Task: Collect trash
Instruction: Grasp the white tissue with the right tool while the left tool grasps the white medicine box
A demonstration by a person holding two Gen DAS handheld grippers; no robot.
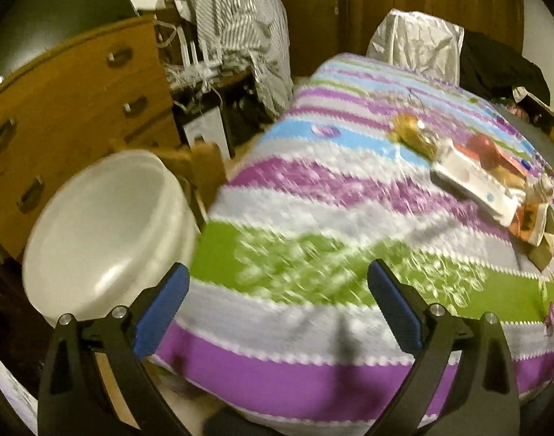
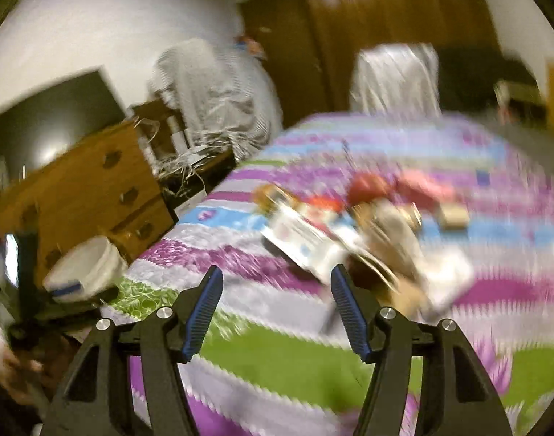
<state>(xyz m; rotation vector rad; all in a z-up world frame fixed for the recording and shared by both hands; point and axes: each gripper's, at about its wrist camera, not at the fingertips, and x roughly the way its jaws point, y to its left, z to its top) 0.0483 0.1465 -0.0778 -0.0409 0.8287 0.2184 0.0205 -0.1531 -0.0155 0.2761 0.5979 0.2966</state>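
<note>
White bucket at nine o'clock off the bed's edge, nothing visible inside. Striped purple, green and blue bedspread underneath. Trash pile of wrappers and a flat white carton at two o'clock in the left view, at twelve to one o'clock just past the right gripper. Left gripper spread wide, holding nothing; right likewise parted and unladen. Heavy blur in the right view: risk of misjudged reach, snagging soft quilt instead, or scattering loose, overlapping wrappers.

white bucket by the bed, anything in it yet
Empty as far as shown: the white bucket shows only bare white inside in the left wrist view.
</note>
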